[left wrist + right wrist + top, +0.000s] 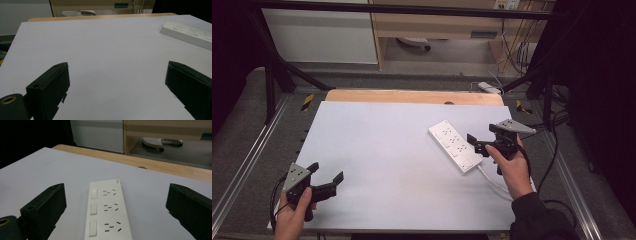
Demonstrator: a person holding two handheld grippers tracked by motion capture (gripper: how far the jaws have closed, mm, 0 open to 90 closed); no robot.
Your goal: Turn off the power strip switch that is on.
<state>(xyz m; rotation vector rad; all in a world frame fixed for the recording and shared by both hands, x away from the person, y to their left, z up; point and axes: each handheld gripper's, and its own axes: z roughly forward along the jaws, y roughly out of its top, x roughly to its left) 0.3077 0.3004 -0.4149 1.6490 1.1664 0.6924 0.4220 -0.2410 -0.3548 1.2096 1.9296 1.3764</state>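
Lying flat on the right half of the white tabletop [377, 165], the white power strip [455, 145] runs on a slant from its far left end toward the near right, with a white cable [493, 181] leaving its near end and trailing toward the tabletop's right edge. Its top face carries three sockets in a row, each with a rocker switch beside it, seen clearly in the right gripper view [108, 213].

Just at the strip's near end, the right tool [478, 142] is held in the person's right hand [511, 167]. Its jaws stand wide apart and grip nothing; in the right gripper view the strip lies between and beyond the two black jaws, running away from the camera. Whether either jaw touches the strip is hard to tell from above; they seem to hover just over or beside its near end.

Well apart, at the near left corner of the tabletop, the left tool [326, 173] sits in the person's left hand [292, 212], its jaws likewise spread wide with nothing between them but bare white surface. In the left gripper view the strip [188, 32] appears far off at the upper right.

Beyond the white sheet a strip of bare wood [412, 96] shows along the far edge.
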